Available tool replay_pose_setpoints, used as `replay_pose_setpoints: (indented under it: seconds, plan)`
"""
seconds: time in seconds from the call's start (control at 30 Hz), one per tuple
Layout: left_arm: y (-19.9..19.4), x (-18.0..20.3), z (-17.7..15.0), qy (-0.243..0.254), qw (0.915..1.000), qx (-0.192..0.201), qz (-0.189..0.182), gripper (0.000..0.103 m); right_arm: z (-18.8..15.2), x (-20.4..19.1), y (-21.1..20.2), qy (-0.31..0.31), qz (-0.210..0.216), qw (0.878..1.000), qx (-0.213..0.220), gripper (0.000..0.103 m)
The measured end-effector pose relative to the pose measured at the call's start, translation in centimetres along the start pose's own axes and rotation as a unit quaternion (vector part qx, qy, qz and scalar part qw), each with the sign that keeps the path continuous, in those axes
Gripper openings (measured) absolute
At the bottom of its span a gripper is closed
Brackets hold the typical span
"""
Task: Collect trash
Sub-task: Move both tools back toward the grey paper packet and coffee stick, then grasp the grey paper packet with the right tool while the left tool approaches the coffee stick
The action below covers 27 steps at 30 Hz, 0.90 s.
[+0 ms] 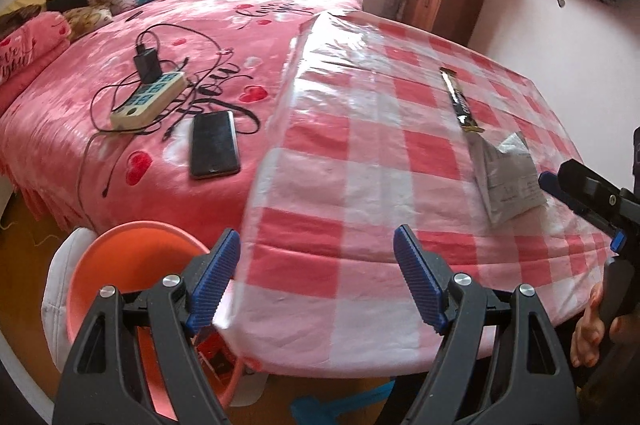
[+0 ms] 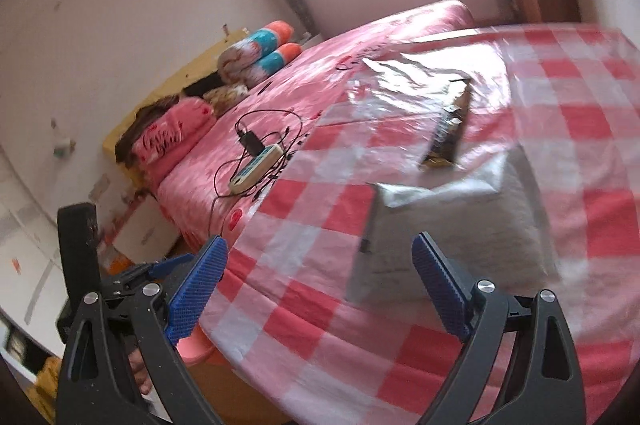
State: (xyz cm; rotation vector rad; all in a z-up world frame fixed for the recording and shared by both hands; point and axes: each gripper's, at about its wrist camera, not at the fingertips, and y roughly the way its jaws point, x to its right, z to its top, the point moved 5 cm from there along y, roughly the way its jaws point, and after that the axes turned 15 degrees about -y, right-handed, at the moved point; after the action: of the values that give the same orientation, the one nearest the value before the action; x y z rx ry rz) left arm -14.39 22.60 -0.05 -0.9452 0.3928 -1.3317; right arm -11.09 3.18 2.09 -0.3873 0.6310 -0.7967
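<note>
A grey plastic mailer bag (image 1: 508, 177) with a printed label lies on the red-and-white checked tablecloth (image 1: 360, 153); it fills the middle of the right wrist view (image 2: 452, 225). Beyond it lies a long black and gold snack wrapper (image 1: 460, 101), also in the right wrist view (image 2: 448, 129). My left gripper (image 1: 316, 273) is open and empty over the table's near edge. My right gripper (image 2: 320, 281) is open and empty, just short of the mailer bag; it shows at the right edge of the left wrist view (image 1: 580, 193).
An orange bin (image 1: 120, 277) with a white liner stands on the floor under the table's near left corner. A bed (image 1: 120, 129) with a pink blanket carries a phone (image 1: 214, 145), a power strip (image 1: 150, 99) with charger and cables, and pillows. A wooden cabinet (image 1: 444, 1) stands at the back.
</note>
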Motion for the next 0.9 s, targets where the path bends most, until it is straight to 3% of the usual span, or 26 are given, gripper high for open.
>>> replay_pose_setpoints:
  seconds: [0.13,0.37,0.6,0.9]
  plan:
    - [0.3,1.5,-0.2,0.017,0.9998,-0.004,0.004,0.08,-1.5,2.0,-0.4,0.061,0.013,0.998,-0.015,0.092]
    - [0.9,2.6,-0.3,0.023,0.9996,-0.012,0.009,0.08,-2.8,3.9,0.5,0.102,0.028,0.993,-0.043,0.092]
    - [1.7,3.2,-0.3,0.027,0.9995,-0.018,0.006,0.08,-1.4,5.3,1.4,0.089,-0.004,0.995,-0.046,0.093]
    - [2.7,2.8,-0.5,0.023,0.9993,-0.029,0.005,0.08,2.9,8.3,5.0,0.066,-0.066,0.991,-0.101,0.094]
